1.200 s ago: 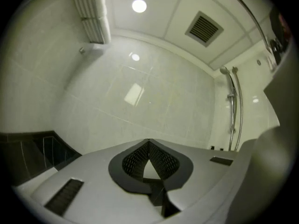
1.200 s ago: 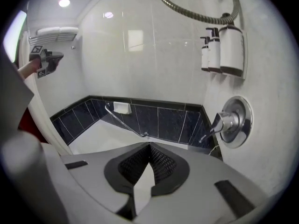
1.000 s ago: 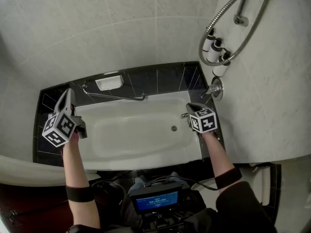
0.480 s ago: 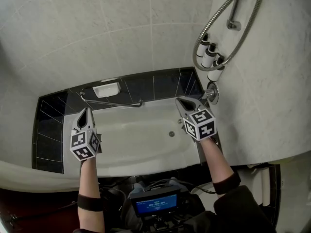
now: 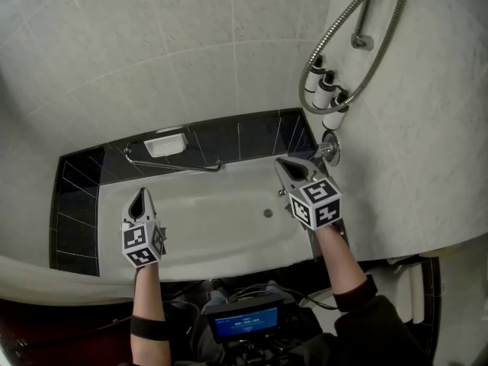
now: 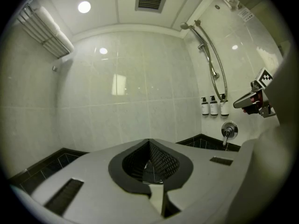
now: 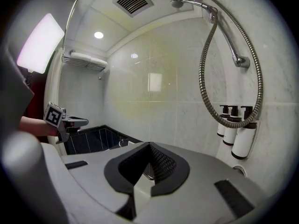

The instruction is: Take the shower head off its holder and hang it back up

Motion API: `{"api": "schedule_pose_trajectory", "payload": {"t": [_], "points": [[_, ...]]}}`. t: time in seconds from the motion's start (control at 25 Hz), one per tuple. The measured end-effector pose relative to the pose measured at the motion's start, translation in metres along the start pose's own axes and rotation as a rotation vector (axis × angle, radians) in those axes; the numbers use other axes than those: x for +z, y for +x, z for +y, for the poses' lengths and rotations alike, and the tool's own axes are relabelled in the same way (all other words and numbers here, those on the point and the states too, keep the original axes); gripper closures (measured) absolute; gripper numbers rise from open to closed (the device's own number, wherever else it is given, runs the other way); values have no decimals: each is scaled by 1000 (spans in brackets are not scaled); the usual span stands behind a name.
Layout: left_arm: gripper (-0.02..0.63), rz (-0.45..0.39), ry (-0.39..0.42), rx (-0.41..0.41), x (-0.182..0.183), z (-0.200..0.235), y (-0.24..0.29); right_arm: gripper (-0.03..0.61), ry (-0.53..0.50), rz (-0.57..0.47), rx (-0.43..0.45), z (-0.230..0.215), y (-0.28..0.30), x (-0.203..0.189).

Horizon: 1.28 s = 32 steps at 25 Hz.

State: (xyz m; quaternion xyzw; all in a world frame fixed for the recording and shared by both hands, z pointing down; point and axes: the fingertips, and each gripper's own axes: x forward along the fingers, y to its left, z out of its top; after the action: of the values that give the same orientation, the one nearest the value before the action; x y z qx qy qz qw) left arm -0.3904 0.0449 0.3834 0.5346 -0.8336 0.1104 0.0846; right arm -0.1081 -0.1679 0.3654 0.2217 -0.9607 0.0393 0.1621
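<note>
The white bathtub [image 5: 221, 259] is the biggest container, set in a dark tiled surround; its basin shows a single drain [image 5: 268, 213] toward the right end. On the surround's back edge, near the left corner, sits one small white soap dish [image 5: 166, 144]; what it holds cannot be made out. One grab bar [image 5: 174, 164] runs just in front of the dish.

On the wall at the tub's right end, the shower head [image 7: 177, 3] sits high up in its holder. Its one metal hose [image 7: 204, 78] hangs from there in a long loop.

Two tools are in view. The left tool [image 5: 138, 203] hovers over the tub's near left part, its jaws pressed together with nothing between them. The right tool [image 5: 286, 166] hovers over the tub's right end, close to the single tap handle [image 5: 329, 149] but not touching it. Its jaws are also closed and empty, well below the shower head.

Three pump bottles [image 7: 236, 129] stand in a row on the right-end wall, with the hose's loop passing in front of them.
</note>
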Motion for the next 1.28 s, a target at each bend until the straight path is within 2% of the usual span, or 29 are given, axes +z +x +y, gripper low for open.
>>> {"api": "schedule_pose_trajectory", "payload": {"t": [0.32, 0.56, 0.76, 1.04, 1.28], "points": [[614, -39, 46, -12, 26, -1, 3, 560, -10, 6, 5, 3, -3, -3], [614, -96, 102, -60, 70, -16, 16, 560, -25, -9, -8, -6, -10, 10], [614, -149, 171, -117, 120, -39, 30, 560, -56, -43, -31, -20, -15, 44], [614, -224, 262, -196, 204, -79, 48, 560, -86, -117, -66, -44, -23, 113], [614, -286, 327, -219, 277, -104, 50, 560, -92, -172, -74, -61, -38, 170]]}}
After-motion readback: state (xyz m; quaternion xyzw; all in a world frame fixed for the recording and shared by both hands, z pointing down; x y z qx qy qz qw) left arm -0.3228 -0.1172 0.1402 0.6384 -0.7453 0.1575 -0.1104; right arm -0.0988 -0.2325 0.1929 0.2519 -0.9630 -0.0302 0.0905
